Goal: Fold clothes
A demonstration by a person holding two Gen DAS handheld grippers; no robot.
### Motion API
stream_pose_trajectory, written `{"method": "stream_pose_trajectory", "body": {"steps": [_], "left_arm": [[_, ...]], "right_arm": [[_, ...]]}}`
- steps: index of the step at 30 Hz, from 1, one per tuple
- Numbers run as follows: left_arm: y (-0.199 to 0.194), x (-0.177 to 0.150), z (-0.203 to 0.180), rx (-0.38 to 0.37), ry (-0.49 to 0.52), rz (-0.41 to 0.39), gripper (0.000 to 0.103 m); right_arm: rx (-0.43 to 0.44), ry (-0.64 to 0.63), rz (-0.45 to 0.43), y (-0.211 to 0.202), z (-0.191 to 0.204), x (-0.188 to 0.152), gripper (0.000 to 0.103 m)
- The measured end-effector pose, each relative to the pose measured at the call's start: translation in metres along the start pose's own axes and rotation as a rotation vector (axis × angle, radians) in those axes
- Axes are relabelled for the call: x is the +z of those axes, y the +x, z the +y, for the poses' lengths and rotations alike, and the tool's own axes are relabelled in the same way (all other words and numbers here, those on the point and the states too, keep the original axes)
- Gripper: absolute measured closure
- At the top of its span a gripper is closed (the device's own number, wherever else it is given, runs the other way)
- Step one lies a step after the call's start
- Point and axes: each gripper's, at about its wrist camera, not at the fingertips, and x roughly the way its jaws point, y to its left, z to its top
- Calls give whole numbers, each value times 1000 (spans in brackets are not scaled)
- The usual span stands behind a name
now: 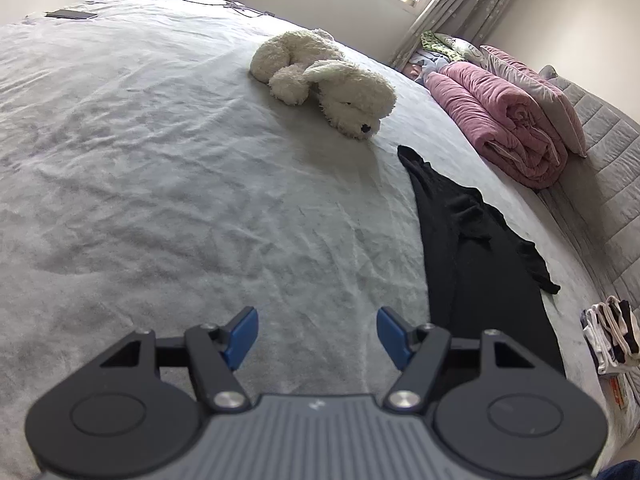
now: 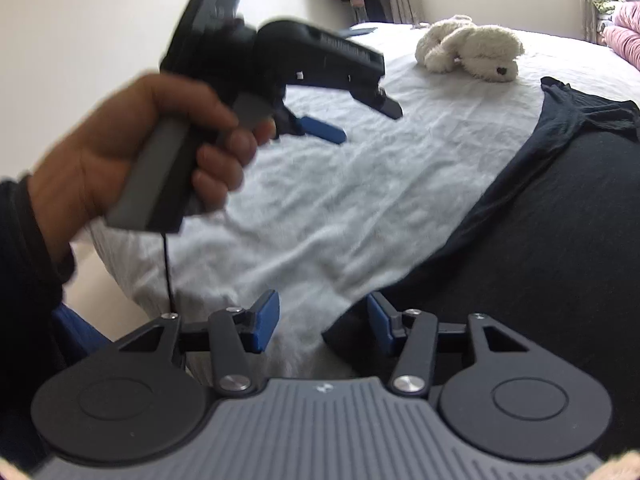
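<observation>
A: What sits on the left of the bed (image 1: 140, 140)?

B: Mostly bare, wrinkled pale sheet. The left tongs (image 1: 317, 334) hover over it, blue pads apart, nothing between them. In the right wrist view a hand (image 2: 132, 148) grips their handle, and they look blurred.

A: And toward the middle?

B: A white plush dog (image 1: 324, 80) lies on the sheet, its nose turned toward the black garment (image 1: 472, 240).

A: How does that garment lie?

B: It is stretched out long and narrow on the right part of the bed. Its long axis runs from the near edge away toward the plush dog, and the thin far end points at the toy without touching it. A crumpled flap sticks out from its right side.

A: The right tongs (image 2: 323, 324)?

B: Pads apart, over the near edge of the garment where dark cloth meets the sheet. The right pad stands over the cloth, but neither presses on it.

A: Farther right?

B: A rolled pink quilt (image 1: 508, 120) along the bed's side, well apart from the garment.
</observation>
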Motion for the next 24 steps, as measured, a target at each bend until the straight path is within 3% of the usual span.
{"method": "stream_pose_trajectory", "body": {"steps": [2, 5, 11, 21, 24], "left_arm": [[-1, -2, 0, -3, 7, 4, 36], [-4, -3, -1, -11, 19, 2, 36], [-10, -8, -4, -10, 43, -6, 36], [-16, -15, 1, -13, 47, -6, 36], [-16, -15, 4, -12, 45, -5, 36]], "right_arm": [[-60, -19, 3, 0, -2, -9, 56], [-65, 7, -2, -5, -11, -14, 56], [-133, -3, -29, -8, -3, -16, 75], [-249, -199, -84, -4, 39, -15, 76], [-305, -201, -31, 7, 38, -18, 93]]}}
